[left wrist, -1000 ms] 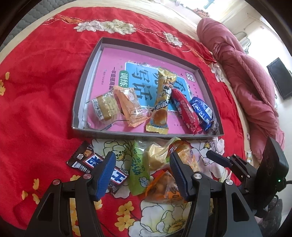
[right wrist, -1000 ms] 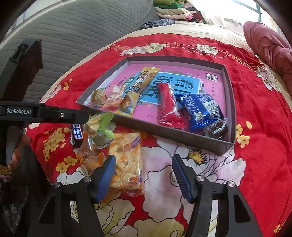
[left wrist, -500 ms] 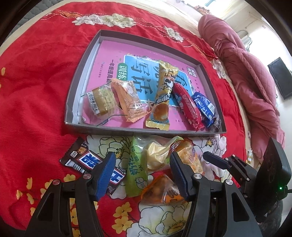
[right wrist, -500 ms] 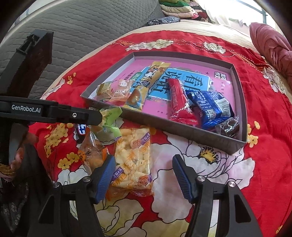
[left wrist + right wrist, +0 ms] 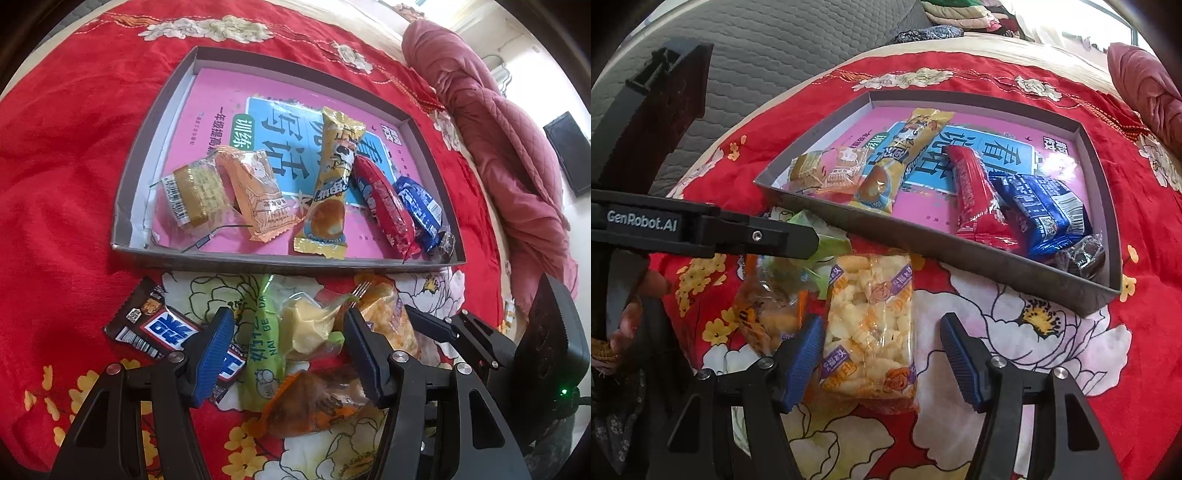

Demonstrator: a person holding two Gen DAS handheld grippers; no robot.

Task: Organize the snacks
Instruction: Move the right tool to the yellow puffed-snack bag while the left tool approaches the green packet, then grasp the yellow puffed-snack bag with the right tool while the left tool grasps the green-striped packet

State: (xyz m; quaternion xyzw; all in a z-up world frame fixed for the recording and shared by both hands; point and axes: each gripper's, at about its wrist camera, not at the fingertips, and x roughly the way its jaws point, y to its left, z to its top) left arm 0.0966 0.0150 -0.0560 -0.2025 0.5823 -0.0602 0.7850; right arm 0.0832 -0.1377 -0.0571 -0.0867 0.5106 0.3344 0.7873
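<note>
Red floral bedspread (image 5: 62, 155) carries a grey tray (image 5: 127, 206) at twelve o'clock, snacks lined inside for sorting. Loose packets wait below its near wall: left hand-held gripper (image 5: 288, 350) spread over the green packet (image 5: 264, 343), right hand-held gripper (image 5: 882, 354) spread beside the rice-cracker pack (image 5: 871, 325), both empty.

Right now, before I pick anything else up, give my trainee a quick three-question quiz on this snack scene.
1. True or false: the long red snack packet lies inside the shallow grey cardboard tray.
2. Which is outside the tray: A) blue wrapped biscuit, B) clear bag of puffed rice crackers?
3. Is the left gripper or the right gripper gripping anything?

Key: 1 true; 2 B; 3 neither, both open.
</note>
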